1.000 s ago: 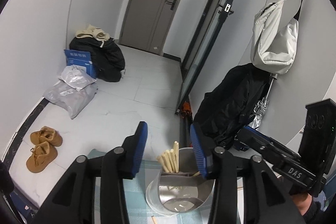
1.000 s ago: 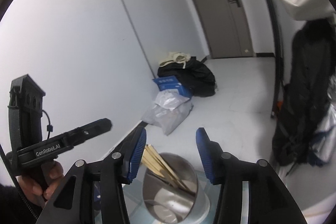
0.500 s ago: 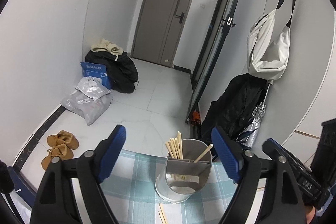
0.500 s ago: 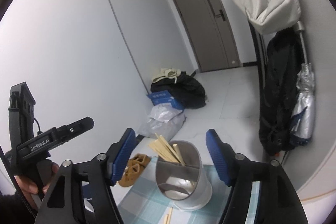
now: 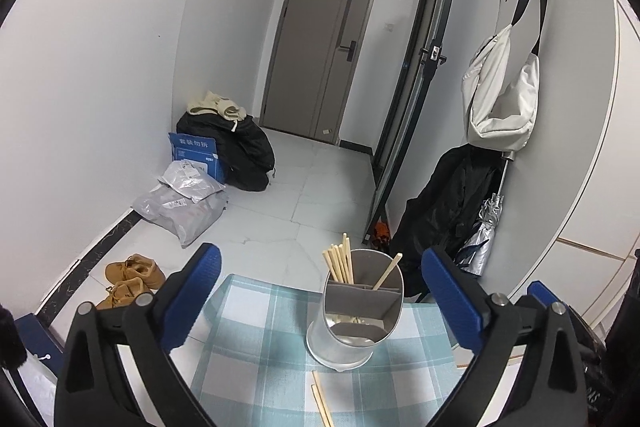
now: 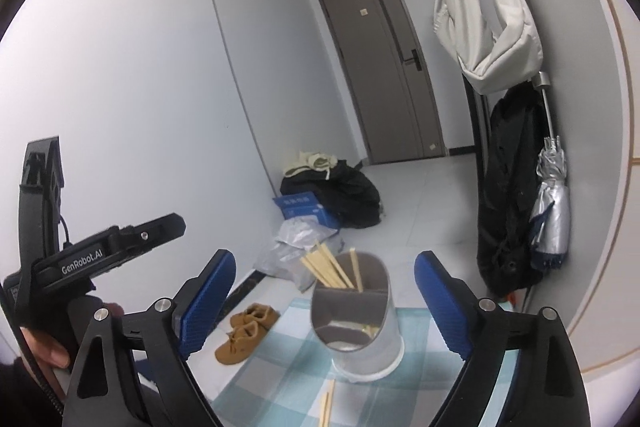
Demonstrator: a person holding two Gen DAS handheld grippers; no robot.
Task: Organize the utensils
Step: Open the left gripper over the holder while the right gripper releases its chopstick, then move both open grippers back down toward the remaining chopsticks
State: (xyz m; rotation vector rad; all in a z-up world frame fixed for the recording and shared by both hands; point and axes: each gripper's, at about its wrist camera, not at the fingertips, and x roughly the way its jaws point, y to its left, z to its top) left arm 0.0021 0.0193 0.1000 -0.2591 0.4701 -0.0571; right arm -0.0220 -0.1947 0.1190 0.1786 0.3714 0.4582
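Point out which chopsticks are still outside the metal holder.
The pair of chopsticks lying flat on the checked cloth, just in front of the holder. All the other chopsticks stand upright inside its compartments.

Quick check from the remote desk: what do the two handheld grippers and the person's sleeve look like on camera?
Both the left gripper and the right gripper have black angular arms with silver screws and ribbed blue finger pads. In the right wrist view, the left unit's black handle reads "GenRobot.AI", with a thin black cable beside it. The hand on it comes out of a dark sleeve.
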